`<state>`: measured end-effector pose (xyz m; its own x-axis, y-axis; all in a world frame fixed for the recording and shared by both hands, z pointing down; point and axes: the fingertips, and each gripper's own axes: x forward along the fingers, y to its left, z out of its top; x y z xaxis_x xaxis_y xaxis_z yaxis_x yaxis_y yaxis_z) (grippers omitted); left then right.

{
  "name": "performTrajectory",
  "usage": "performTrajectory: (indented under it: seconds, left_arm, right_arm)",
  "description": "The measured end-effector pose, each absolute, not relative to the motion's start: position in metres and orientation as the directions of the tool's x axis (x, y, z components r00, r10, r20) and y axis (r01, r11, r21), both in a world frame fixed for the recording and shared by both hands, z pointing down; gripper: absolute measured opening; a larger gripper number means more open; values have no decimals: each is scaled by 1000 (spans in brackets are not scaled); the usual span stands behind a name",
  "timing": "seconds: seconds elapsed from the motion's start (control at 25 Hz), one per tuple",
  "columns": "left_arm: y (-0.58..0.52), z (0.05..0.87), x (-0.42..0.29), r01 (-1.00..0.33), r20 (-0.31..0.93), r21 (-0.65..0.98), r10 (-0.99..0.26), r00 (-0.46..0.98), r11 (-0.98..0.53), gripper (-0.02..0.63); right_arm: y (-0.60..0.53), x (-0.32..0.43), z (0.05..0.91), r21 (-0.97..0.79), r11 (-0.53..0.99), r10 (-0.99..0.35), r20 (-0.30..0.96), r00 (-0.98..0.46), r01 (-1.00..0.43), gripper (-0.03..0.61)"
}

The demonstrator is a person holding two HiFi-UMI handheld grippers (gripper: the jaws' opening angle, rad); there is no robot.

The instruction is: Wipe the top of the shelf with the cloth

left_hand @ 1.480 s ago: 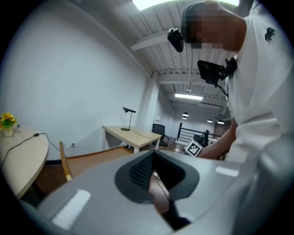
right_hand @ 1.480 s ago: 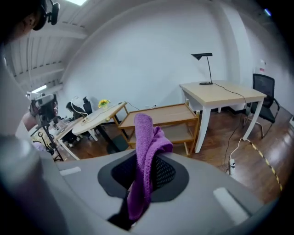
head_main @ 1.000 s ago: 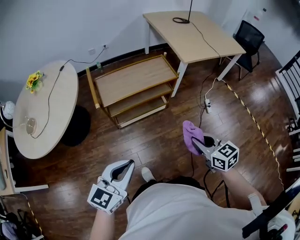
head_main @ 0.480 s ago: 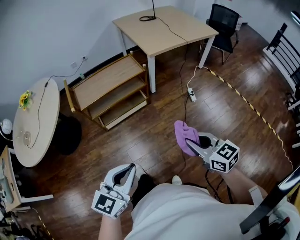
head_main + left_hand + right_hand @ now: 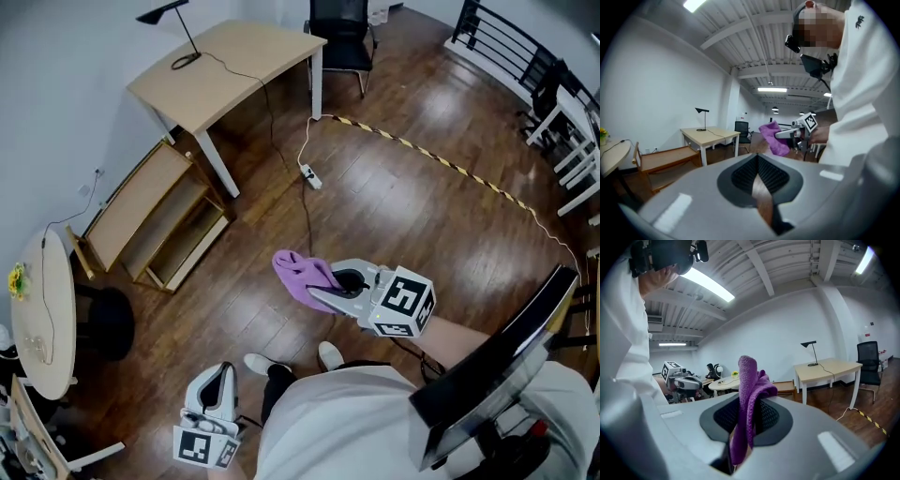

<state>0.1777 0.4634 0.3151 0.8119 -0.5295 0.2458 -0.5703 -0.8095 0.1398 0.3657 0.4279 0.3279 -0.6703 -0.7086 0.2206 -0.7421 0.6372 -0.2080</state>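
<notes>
The low wooden shelf (image 5: 141, 220) stands by the wall at the far left of the head view, well away from both grippers. It also shows in the left gripper view as the shelf (image 5: 665, 158) and in the right gripper view as the shelf (image 5: 786, 388). My right gripper (image 5: 317, 289) is held above the floor, shut on a purple cloth (image 5: 300, 272) that sticks up between its pads (image 5: 766, 416). The cloth (image 5: 750, 387) droops over the jaws. My left gripper (image 5: 219, 380) hangs low beside the person's body, shut with nothing in it (image 5: 758, 161).
A light wooden table (image 5: 220, 66) with a black lamp stands beside the shelf. A round table (image 5: 42, 309) with yellow flowers is at the left edge. A cable and power strip (image 5: 309, 176), striped floor tape (image 5: 441, 164), a black chair (image 5: 337, 19) and railings (image 5: 562, 84) lie beyond.
The head view has swung right, so the shelf and table have slid to the far left. The right gripper still holds the cloth. The left gripper sits lower in view.
</notes>
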Motion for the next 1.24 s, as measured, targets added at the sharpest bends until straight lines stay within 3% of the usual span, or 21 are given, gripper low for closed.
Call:
performTrajectory:
  seconds: [1.24]
  left_arm:
    - [481,306,204,-560,220,102,-530,819,-822,21]
  right_arm:
    - [454,374,310,-136,681,-691,204,-693,-719,51]
